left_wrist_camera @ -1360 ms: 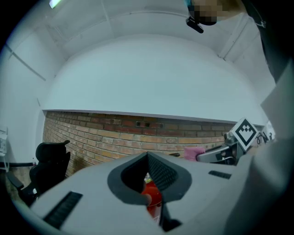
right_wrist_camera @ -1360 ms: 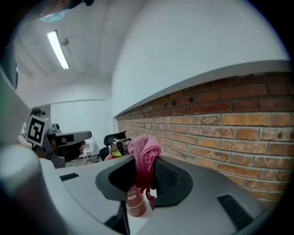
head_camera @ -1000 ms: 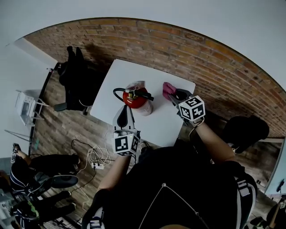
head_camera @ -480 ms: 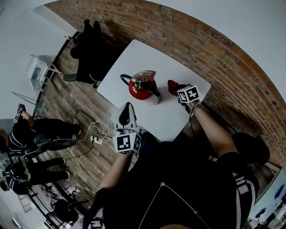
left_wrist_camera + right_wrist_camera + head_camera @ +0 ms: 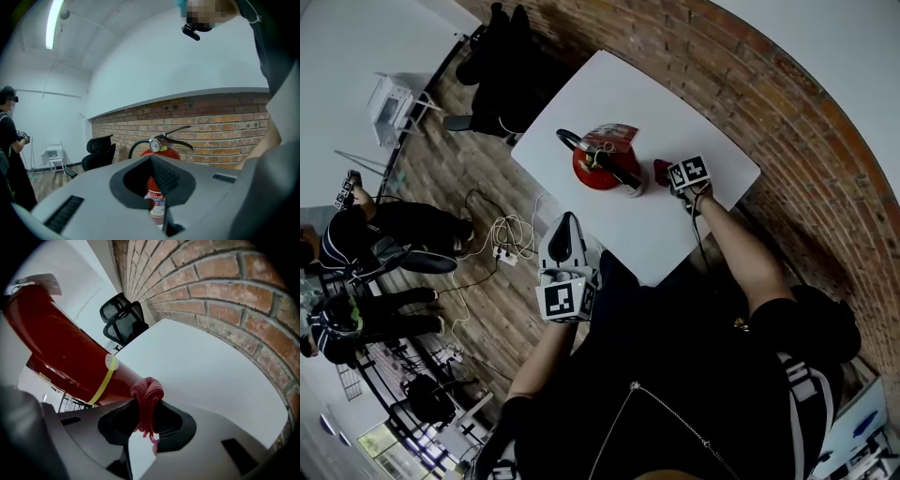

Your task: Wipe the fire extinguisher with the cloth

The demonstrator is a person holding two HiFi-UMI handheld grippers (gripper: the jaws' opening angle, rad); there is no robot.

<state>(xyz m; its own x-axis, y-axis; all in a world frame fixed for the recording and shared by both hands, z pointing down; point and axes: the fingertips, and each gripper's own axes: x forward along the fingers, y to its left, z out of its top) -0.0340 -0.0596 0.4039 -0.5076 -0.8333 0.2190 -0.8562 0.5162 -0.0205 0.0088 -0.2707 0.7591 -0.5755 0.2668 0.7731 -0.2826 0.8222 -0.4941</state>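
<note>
Right gripper [image 5: 143, 420] is clenched on the bunched pink cloth [image 5: 147, 394]. The wad sticks out past the tips, so fabric rather than plastic meets the fire extinguisher [image 5: 70, 352]. Cloth sits at the red cylinder's lower body, by the yellow band [image 5: 107, 376]; contact looks made but is not certain. Extinguisher stands upright on the white table [image 5: 647, 234]. Left gripper [image 5: 563, 234] is closed on nothing, near the table's edge and aimed at the cylinder; I judge it free to steady it.

White desk [image 5: 675, 112] set against brick wall [image 5: 787, 112], wood floor [image 5: 478, 234] below; red fire extinguisher [image 5: 605, 167] stands upright on desktop.
</note>
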